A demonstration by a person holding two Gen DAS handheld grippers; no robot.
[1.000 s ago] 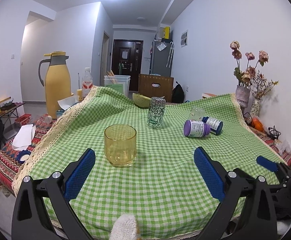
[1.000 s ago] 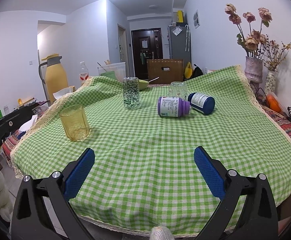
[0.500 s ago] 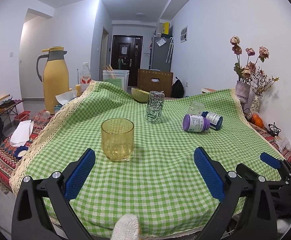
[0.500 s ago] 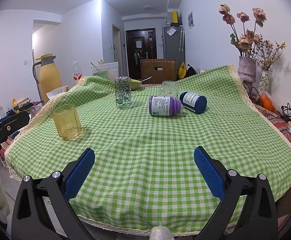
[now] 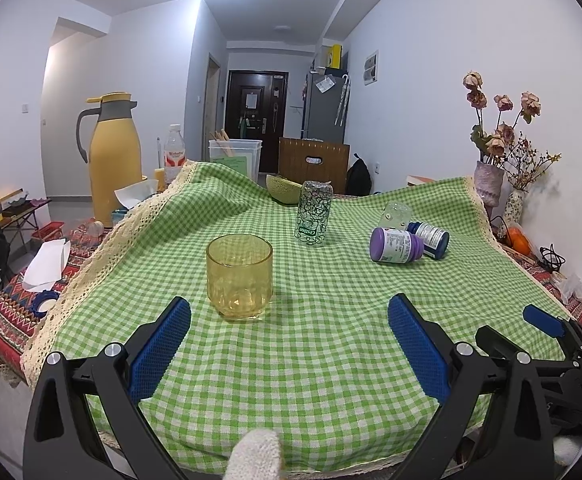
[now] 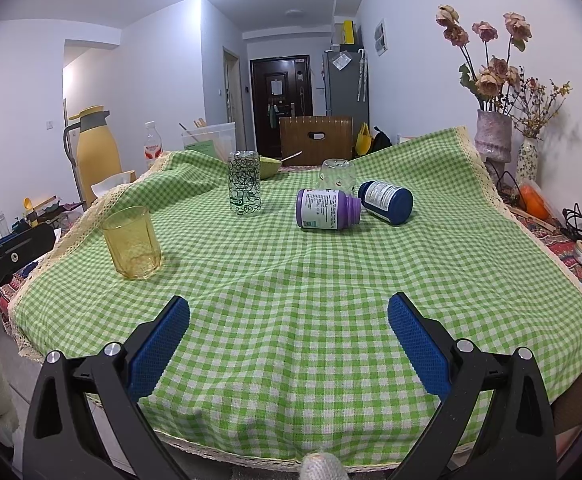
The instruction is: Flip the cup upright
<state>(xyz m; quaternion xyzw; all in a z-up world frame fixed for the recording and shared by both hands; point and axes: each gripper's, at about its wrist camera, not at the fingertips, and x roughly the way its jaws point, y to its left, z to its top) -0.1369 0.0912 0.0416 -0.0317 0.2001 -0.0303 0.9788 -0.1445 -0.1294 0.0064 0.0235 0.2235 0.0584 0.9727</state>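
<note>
A yellow glass cup (image 5: 239,276) stands mouth-up on the green checked tablecloth (image 5: 311,360), just ahead of my left gripper (image 5: 289,320), which is open and empty. The cup also shows at the left in the right wrist view (image 6: 132,242). A tall patterned glass (image 5: 314,214) stands mouth-down further back; it also shows in the right wrist view (image 6: 244,188). A small clear glass (image 6: 337,174) stands mouth-down behind the bottles. My right gripper (image 6: 289,320) is open and empty over the near cloth.
A purple bottle (image 6: 327,209) and a blue bottle (image 6: 387,201) lie on their sides mid-table. A green bowl (image 5: 285,194) sits at the back. A yellow thermos (image 5: 109,160) stands off the table's left; flower vases (image 6: 493,142) stand at the right.
Both grippers have pulled back and up a little, so the table sits slightly lower and further in both views. Nothing on the table has moved. Both grippers stay open.
</note>
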